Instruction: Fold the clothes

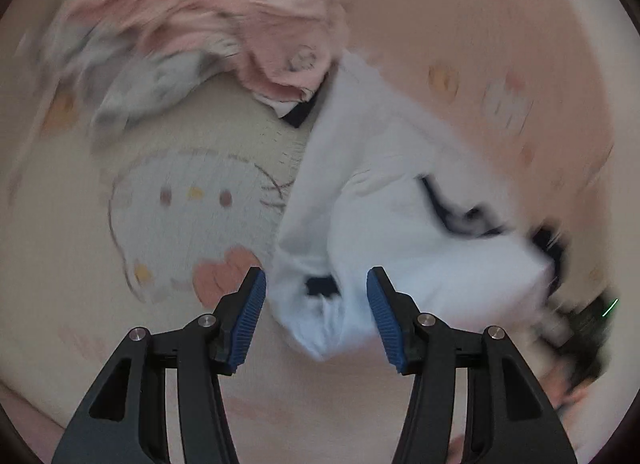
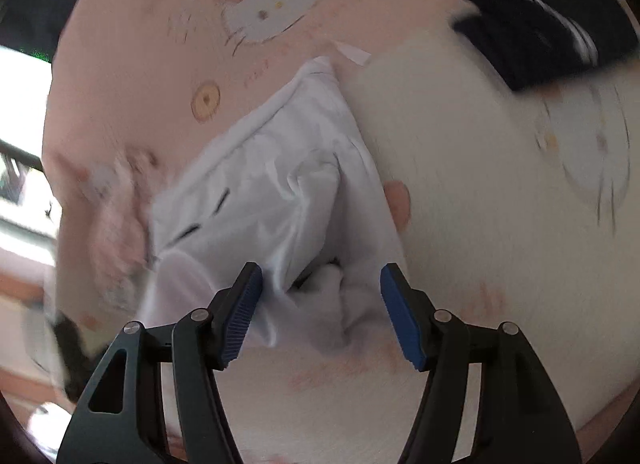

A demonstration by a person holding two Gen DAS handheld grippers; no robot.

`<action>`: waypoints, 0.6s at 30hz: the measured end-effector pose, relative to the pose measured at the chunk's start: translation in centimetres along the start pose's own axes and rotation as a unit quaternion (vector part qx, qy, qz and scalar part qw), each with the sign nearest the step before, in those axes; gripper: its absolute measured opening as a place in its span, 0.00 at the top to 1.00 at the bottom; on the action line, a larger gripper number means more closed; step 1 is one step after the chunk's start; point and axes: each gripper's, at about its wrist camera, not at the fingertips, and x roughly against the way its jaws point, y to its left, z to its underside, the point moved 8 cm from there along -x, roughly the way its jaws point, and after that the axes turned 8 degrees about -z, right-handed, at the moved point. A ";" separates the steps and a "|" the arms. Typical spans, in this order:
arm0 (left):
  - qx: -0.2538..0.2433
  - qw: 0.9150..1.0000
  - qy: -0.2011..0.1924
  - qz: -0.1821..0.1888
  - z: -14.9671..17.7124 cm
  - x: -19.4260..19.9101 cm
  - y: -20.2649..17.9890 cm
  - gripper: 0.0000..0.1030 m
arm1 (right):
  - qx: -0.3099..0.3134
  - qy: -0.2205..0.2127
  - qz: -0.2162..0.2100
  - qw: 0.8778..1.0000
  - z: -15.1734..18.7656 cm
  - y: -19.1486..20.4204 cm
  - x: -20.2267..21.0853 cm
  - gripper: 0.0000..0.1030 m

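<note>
Right now the white garment (image 1: pixel 400 199) lies bunched on the pink cartoon sheet (image 1: pixel 500 43), a crumpled corner of it reaching in between my left gripper (image 1: pixel 316 296) tips. Both pairs of my fingers stand apart; in neither view do the blue pads press on cloth, so I hold nothing. From my right gripper (image 2: pixel 320 296) the same garment (image 2: pixel 280 183) runs away from me towards the far left, with a puckered fold lying between the tips.

I judge it light, thin and limp: it will sag and slide on itself, and a pinch in the middle would only drag up a lump. Better to take it at a hem or a corner, one on each side, and pull it flat before any fold.

Further off, a pink heap (image 1: pixel 208 15) of clothes lies at the far left in the left view, and a dark striped garment (image 2: pixel 540 19) sits at the far right in the right view.
</note>
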 end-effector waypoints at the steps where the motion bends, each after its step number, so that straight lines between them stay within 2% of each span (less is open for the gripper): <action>1: -0.004 1.000 -0.001 0.008 0.4 0.1 -0.2 0.47 | -0.003 -0.009 0.001 1.000 0.4 -0.3 0.6 0.38; 4: -0.021 0.999 -0.003 0.025 1.6 0.5 -0.8 0.47 | 0.021 -0.005 -0.001 1.000 1.2 0.1 1.1 0.37; 6: -0.056 0.998 -0.001 0.005 2.1 0.0 -1.1 0.46 | 0.046 -0.002 -0.015 0.999 1.4 1.2 1.4 0.37; 10: -0.056 0.998 0.028 0.007 0.9 -2.6 -0.9 0.47 | 0.051 0.033 -0.024 0.998 1.0 1.3 -1.6 0.38; 12: -0.086 0.996 0.030 -0.001 0.5 -2.9 -1.8 0.68 | 0.056 0.054 -0.020 0.997 0.9 1.3 -3.1 0.66; 14: -0.125 0.992 0.023 -0.024 0.1 -3.1 -2.7 0.75 | 0.079 0.072 0.002 0.994 0.9 1.4 -4.1 0.73; 17: -0.168 0.984 0.015 -0.061 -1.0 -3.5 -3.9 0.75 | 0.111 0.103 0.051 0.987 0.6 1.2 -4.6 0.76; 18: -0.175 0.982 0.020 -0.064 -1.4 -3.7 -4.1 0.73 | 0.111 0.112 0.049 0.986 0.4 1.2 -4.7 0.76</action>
